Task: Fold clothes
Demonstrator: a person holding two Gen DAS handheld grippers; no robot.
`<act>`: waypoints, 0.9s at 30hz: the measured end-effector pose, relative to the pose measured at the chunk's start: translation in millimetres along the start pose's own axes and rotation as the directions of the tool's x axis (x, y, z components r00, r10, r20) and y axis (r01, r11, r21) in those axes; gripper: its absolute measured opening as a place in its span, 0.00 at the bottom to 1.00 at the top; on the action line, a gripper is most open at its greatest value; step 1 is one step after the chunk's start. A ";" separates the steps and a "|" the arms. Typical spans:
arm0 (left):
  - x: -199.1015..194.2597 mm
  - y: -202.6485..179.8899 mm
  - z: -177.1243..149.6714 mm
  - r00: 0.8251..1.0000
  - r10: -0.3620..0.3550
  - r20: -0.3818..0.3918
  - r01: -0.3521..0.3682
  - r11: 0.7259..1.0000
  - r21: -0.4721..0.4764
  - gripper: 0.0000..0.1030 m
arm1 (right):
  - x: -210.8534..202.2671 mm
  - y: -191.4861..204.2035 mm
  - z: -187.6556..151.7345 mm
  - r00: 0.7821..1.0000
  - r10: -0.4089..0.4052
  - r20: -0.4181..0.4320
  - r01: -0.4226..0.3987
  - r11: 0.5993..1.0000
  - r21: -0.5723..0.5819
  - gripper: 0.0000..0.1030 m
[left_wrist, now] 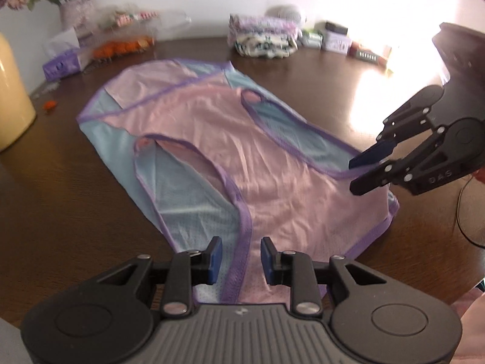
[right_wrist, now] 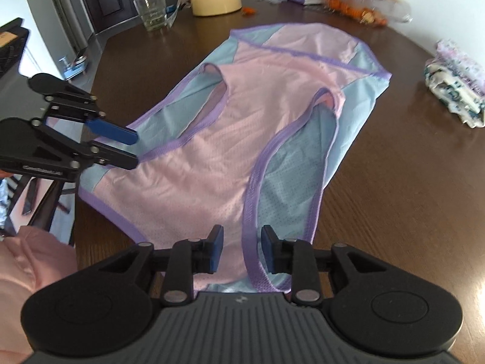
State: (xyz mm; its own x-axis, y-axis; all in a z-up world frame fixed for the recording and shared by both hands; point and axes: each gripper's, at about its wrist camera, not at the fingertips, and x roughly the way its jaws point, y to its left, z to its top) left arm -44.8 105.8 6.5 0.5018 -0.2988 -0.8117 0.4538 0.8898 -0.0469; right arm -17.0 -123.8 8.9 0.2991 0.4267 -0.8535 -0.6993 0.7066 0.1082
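On the brown tabletop point(left_wrist: 91, 197) the pink-and-blue garment point(left_wrist: 230, 151) lies spread flat. We hold the left hand-held gripper point(left_wrist: 241, 261) and right hand-held gripper point(right_wrist: 242, 250) slightly parted over its purple-trimmed near hem, gripping nothing. We should pinch both hem corners evenly before folding.

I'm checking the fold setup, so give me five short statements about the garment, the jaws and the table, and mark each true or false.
1. The pink and blue garment lies spread flat on the wooden table. True.
2. The left gripper has its jaws clamped on the hem. False: the jaws stand apart, with purple trim between them.
3. The right gripper has open jaws. True.
4. The drinking glass stands on the garment. False: it stands on the table beyond it.
5. A stack of folded clothes sits apart from the garment. True.
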 end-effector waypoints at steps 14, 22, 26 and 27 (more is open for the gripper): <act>-13.8 -3.6 -5.3 0.998 -0.065 -0.015 0.065 0.997 0.052 0.03 | -17.4 -8.6 -6.0 0.994 0.097 -0.049 -0.100 0.993 -0.063 0.03; -18.8 -3.6 -16.1 0.996 -0.077 -0.045 0.079 0.996 0.043 0.03 | -9.7 -8.1 -7.4 0.989 0.121 -0.079 -0.127 0.990 -0.069 0.04; -25.7 -2.0 -15.9 0.995 -0.099 -0.022 0.100 0.994 0.052 0.03 | -10.9 -8.1 -5.4 0.988 0.129 -0.089 -0.136 0.987 -0.088 0.04; -27.0 -1.6 -15.5 0.995 -0.101 -0.017 0.102 0.993 0.054 0.02 | -11.3 -10.2 -4.1 0.988 0.131 -0.085 -0.138 0.987 -0.088 0.04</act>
State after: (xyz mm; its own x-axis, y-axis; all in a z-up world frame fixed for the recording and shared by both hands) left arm -70.5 117.8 19.4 0.4405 -0.3814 -0.8127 0.5417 0.8348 -0.0982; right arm -15.9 -138.2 15.3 0.1491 0.4661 -0.8721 -0.7880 0.5888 0.1800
